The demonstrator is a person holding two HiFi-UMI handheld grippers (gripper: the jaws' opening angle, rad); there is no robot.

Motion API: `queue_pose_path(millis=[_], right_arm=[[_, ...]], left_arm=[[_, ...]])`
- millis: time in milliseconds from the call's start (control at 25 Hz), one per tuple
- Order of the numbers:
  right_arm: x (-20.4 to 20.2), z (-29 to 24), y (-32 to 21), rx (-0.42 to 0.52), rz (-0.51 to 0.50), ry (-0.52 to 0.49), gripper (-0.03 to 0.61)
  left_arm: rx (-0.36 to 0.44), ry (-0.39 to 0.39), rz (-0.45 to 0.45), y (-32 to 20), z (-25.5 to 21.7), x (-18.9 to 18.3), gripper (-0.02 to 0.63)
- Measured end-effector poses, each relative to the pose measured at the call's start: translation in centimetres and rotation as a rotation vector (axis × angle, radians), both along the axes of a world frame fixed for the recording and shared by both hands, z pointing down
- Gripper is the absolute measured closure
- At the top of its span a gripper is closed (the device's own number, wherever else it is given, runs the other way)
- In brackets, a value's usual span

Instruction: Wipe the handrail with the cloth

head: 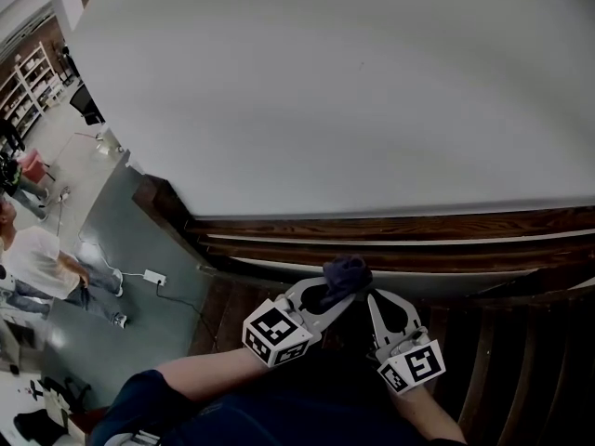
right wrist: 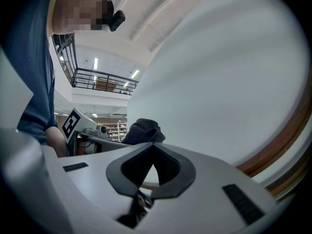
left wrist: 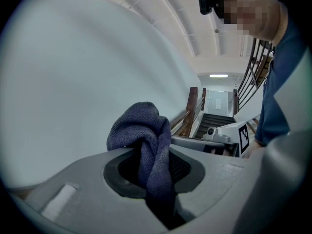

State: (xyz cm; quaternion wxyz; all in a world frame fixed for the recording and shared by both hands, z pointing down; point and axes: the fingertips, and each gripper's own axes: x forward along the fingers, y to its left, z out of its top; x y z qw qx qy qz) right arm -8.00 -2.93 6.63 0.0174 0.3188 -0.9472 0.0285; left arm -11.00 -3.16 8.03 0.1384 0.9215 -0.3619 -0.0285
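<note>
Cloth [head: 346, 272], dark blue knit: pinched by a gathered fold in left tongs [head: 335, 291], bunched end poking past the tips toward 12 o'clock, near the wooden handrail [head: 418, 224] under the white wall [head: 325, 91]; contact not clear. Probably soft, light and limp; crumples readily, unlikely to slide out. Best gripped as now, deep in the fold, leaving a fat wad free to press on the wood. Right tongs [head: 374, 297] pressed together on nothing, at 3 o'clock of the left pair.

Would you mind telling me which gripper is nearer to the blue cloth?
Left. The left gripper is shut on the cloth; the right gripper, shut and empty, sits close beside it on the right.
</note>
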Motion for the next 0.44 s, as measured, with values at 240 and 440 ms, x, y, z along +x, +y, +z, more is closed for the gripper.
queue_pose_path(millis=[240,440], right_arm=[[-0.7,-0.3,0.1,0.006,-0.025,0.003,0.571],[-1.0,-0.3,0.2,0.002,-0.031,0.007,0.571]], left_arm=[[0.004,0.001,-0.019,0.2,-0.2,-0.8,0.531],[0.005,0.0,-0.024,0.5,-0.3,-1.1,0.531]])
